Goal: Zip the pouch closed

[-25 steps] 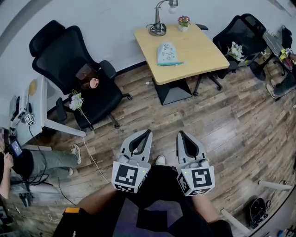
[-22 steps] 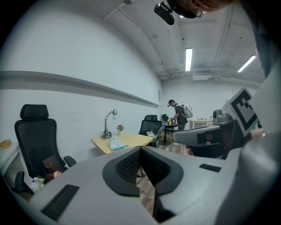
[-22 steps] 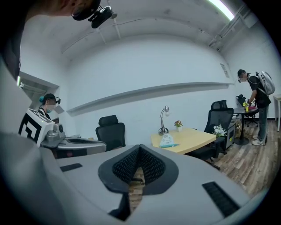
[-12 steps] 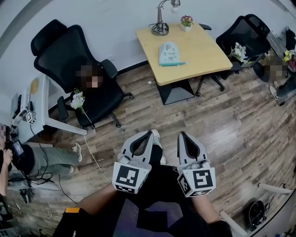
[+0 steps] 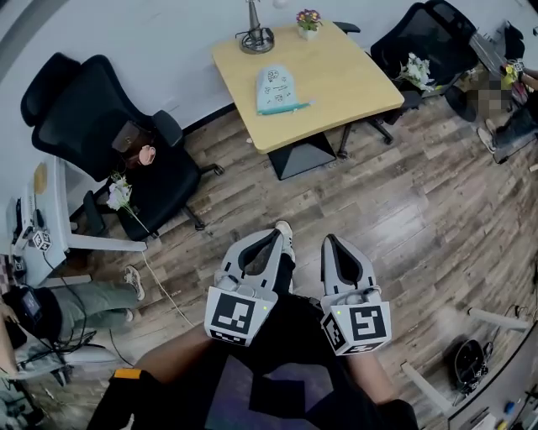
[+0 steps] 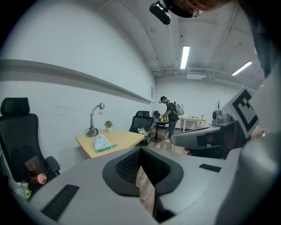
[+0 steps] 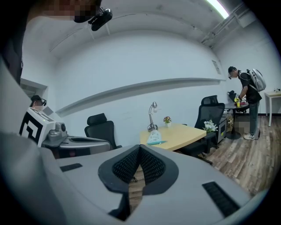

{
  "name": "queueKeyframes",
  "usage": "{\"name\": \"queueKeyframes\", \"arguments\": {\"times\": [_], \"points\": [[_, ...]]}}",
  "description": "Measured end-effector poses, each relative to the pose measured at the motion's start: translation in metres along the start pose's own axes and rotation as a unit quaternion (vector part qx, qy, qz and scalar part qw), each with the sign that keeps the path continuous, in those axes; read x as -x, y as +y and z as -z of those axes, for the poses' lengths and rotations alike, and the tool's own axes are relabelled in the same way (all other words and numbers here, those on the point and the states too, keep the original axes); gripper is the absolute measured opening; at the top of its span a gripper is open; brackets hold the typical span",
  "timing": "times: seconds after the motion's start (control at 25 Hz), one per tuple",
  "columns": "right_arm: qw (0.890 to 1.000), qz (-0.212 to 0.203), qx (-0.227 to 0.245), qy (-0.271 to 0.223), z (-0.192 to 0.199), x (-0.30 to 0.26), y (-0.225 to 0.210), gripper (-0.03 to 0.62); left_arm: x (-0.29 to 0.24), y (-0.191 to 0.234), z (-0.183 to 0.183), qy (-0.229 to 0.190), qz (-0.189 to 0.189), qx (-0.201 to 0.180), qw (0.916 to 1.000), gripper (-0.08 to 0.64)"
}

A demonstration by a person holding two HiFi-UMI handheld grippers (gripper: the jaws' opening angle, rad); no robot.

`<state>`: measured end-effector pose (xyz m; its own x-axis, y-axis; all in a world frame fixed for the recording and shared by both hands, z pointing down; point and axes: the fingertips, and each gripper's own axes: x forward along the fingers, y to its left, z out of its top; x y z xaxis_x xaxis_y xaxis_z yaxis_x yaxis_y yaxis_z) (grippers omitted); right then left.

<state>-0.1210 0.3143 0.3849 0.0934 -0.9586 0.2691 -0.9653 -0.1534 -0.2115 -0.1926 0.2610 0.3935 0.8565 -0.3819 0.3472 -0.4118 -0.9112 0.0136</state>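
Pouch [image 5: 276, 88] lying flat on wooden table [image 5: 357, 80], teal zipper edge along its near side, desk lamp [image 5: 255, 34] and small flowerpot [image 5: 308, 22] behind. Well apart from it, over plank floor [image 5: 420, 210]: left gripper [image 5: 272, 238] and right gripper [image 5: 328, 241] side by side, jaws of each pressed together, pinching nothing.

Two pale grey shells up front: the left gripper [image 5: 271, 243] and the right gripper [image 5: 329, 243], each lined with black ribbed pads [image 6: 129, 166]. Behind them sit the left cube [image 5: 237, 317] and the right cube [image 5: 360, 326], white with black square markers, and there's a green light [image 5: 338, 313] at the right cube's ten o'clock corner. The dark top [image 5: 210, 395] has a purple panel [image 5: 282, 388]. An orange cuff [image 5: 128, 374] shows at seven o'clock and a white shoe [image 5: 284, 228] at twelve.
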Motion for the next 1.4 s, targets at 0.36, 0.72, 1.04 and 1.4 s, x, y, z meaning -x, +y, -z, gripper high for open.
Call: {"name": "queueKeyframes", "arguments": {"times": [0.36,0.72,1.04,1.4], "points": [[0.999,0.025,-0.017,0.014,-0.007,-0.046,-0.055,0.011,-0.077,0.013,-0.015,0.020,0.031,-0.001,0.9993,0.008],[0.999,0.025,-0.010,0.024,-0.041,-0.120,-0.087,0.011,-0.146,0.057,-0.045,0.014,0.038,0.002,0.9992,0.008],[0.999,0.003,0.016,0.047,-0.068,-0.189,-0.099,0.011,-0.194,0.109,-0.067,-0.007,0.018,0.031,0.9993,0.008],[0.996,-0.025,0.057,0.061,-0.087,-0.249,-0.104,0.011,-0.232,0.149,-0.081,-0.026,0.006,0.041,0.9988,0.008]]}}
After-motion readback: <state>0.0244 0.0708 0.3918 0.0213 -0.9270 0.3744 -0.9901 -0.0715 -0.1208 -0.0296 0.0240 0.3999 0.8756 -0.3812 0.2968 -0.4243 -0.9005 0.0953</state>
